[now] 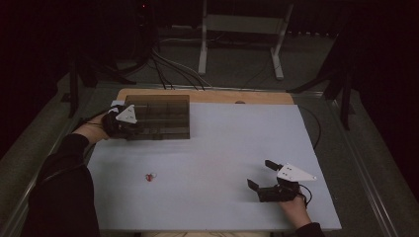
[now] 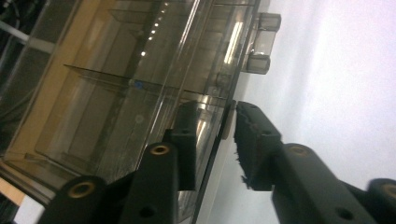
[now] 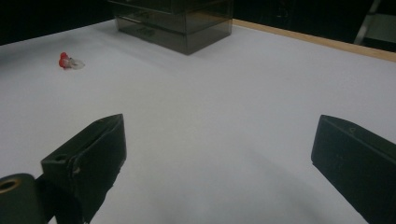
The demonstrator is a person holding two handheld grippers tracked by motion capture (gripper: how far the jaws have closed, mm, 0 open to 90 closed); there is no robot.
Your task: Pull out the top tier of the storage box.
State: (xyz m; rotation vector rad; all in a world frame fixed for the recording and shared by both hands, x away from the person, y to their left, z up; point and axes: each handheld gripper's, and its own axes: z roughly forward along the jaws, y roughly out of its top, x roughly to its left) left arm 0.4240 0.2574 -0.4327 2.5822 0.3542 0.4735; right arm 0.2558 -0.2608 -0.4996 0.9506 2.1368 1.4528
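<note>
A smoky clear compartment box (image 1: 163, 116) stands at the table's far left. My left gripper (image 1: 133, 129) is at its front left corner. In the left gripper view the two jaws straddle the box's (image 2: 140, 84) thin front wall with only a narrow gap, so the left gripper (image 2: 217, 126) looks shut on that wall. A small red and clear object (image 1: 150, 176) lies alone on the white table top, near the front left. My right gripper (image 1: 259, 174) rests open near the front right with nothing between its jaws. In the right gripper view (image 3: 215, 140) the red object (image 3: 64, 59) and the box (image 3: 182, 23) lie farther off.
The white table top (image 1: 222, 148) has a wooden strip (image 1: 257, 97) along its far edge. Beyond it, metal stand legs (image 1: 202, 44) and cables (image 1: 168, 66) sit on the dark floor. A dark sleeve (image 1: 64, 187) comes in at the bottom left.
</note>
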